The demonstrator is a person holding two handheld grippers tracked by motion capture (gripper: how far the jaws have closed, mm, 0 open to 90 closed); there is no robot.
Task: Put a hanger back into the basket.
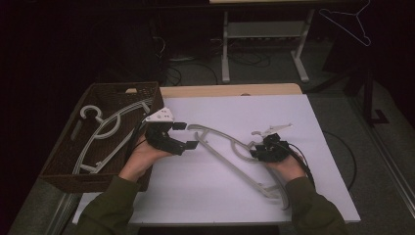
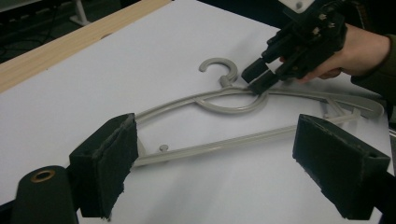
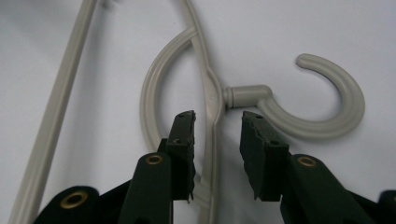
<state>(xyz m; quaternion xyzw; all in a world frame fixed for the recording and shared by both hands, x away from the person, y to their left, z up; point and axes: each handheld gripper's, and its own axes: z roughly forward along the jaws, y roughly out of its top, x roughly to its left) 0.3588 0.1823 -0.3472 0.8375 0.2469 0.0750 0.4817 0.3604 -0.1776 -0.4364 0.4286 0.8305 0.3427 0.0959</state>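
Hanger [image 1: 230,152]: lies flat on the counter [image 1: 293,122], towards its right edge.
Handling: I judge it light, stiff, smooth plastic; may slip.
Hold point: the neck below the hook [image 3: 327,102].
Right tool [image 3: 217,154]: jaws part-open, straddling that neck, not yet clamped.
Left tool [image 1: 183,136]: wide open, holding nothing, beside the basket [image 1: 63,161].

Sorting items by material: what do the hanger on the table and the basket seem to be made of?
The hanger looks like moulded plastic, matt beige-grey, with smooth rounded bars and a one-piece hook. The basket looks like dark brown woven wicker or plastic imitation; its lattice walls show, too dim to say which.
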